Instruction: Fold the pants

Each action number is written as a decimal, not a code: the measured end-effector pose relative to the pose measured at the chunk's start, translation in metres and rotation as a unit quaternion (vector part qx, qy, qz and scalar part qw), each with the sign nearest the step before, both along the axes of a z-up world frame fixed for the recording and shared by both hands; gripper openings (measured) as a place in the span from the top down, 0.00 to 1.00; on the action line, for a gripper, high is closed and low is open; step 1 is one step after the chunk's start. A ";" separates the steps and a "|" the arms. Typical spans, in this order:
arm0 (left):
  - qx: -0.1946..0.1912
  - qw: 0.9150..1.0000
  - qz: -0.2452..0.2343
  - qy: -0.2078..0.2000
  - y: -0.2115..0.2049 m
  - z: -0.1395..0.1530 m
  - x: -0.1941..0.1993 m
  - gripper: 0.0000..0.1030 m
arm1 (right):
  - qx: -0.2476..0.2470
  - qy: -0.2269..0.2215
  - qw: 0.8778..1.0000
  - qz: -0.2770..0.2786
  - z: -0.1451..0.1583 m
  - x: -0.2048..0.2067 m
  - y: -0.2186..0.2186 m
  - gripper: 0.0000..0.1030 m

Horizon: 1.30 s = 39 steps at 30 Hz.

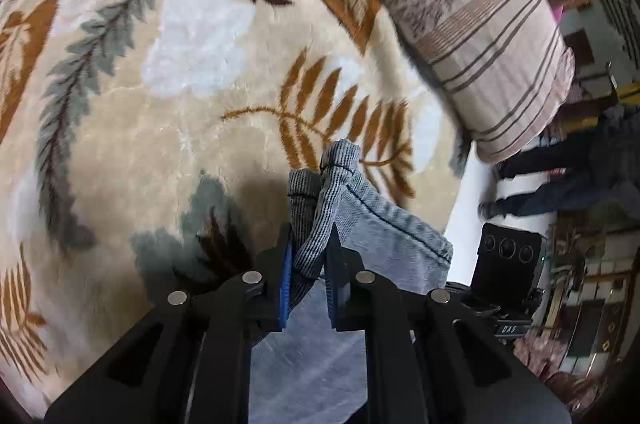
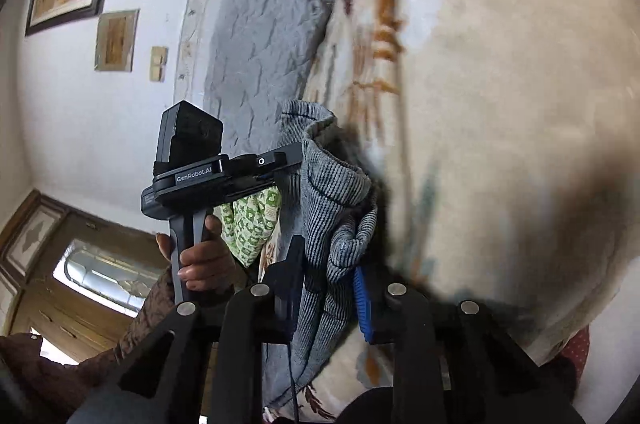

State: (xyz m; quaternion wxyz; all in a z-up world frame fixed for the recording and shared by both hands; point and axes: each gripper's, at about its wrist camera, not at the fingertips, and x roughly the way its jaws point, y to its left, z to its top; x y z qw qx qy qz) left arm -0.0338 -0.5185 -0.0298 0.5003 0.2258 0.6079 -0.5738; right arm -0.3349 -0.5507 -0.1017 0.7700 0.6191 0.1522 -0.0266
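I'm pinching the pants [image 1: 360,220] at the ribbed waistband with both the left gripper [image 1: 310,260] and right gripper [image 2: 328,280]; soft, floppy, light stuff.

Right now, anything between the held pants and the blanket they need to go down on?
Nothing visible. Both grippers, left and right, have their jaws shut on the grey pants, held above the leaf-print blanket. The striped pillow lies off to the side, at the blanket's edge.
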 end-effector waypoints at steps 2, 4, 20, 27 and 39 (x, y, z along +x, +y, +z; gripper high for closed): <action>-0.010 1.000 0.014 0.003 0.012 0.008 0.006 0.89 | -0.020 0.000 1.000 0.006 0.012 0.004 0.001 0.78; -0.017 0.999 0.027 0.007 0.021 0.014 0.001 0.89 | -0.043 0.000 0.999 0.013 0.027 0.009 0.003 0.78; -0.074 0.988 0.129 0.037 0.092 0.069 0.033 0.89 | -0.127 -0.015 0.989 0.073 0.096 0.040 0.038 0.79; -0.088 0.981 0.167 0.042 0.142 0.081 0.044 0.89 | -0.150 -0.016 0.980 0.129 0.114 0.064 0.072 0.79; -0.074 0.969 0.232 0.045 0.230 0.061 0.071 0.89 | -0.165 0.019 0.959 0.230 0.109 0.117 0.138 0.77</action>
